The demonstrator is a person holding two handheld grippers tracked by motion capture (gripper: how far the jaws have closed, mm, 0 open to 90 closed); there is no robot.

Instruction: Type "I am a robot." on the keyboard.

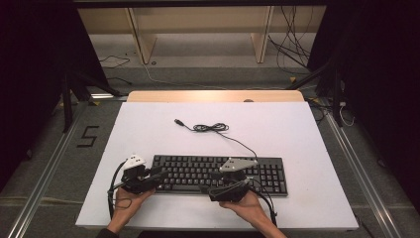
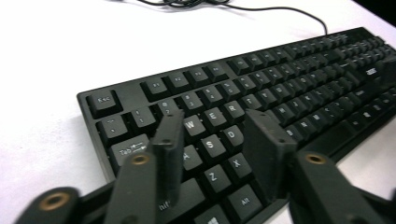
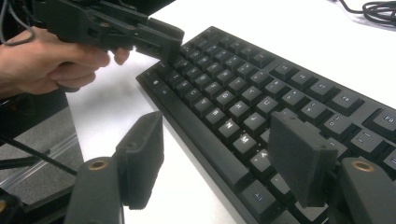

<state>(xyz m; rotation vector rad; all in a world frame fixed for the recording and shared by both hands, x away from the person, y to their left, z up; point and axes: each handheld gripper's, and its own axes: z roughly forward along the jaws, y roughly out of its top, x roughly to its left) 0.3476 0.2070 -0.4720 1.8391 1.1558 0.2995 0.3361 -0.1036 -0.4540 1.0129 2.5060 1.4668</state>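
Observation:
A black keyboard [image 1: 270, 174] lies along the front of the white table, and its cable [image 1: 212, 128] coils behind it and ends in a loose plug. A hand holds my left gripper [image 1: 159, 174] over the keyboard's left end. In the left gripper view the left gripper [image 2: 214, 125] is open, its jaws straddling the W, S and A keys of the keyboard [image 2: 303, 84] with nothing gripped. My right gripper [image 1: 204, 188] sits at the keyboard's front middle, pointing left. It is open [image 3: 218, 133], one jaw over the tabletop, the other over the keyboard's [image 3: 261, 70] bottom rows.
The white table top [image 1: 148, 134] has free room behind and beside the keyboard. A wooden strip [image 1: 213, 95] edges its far side. Metal rails and dark floor flank the table. The left gripper [image 3: 170, 44] and its hand show in the right gripper view.

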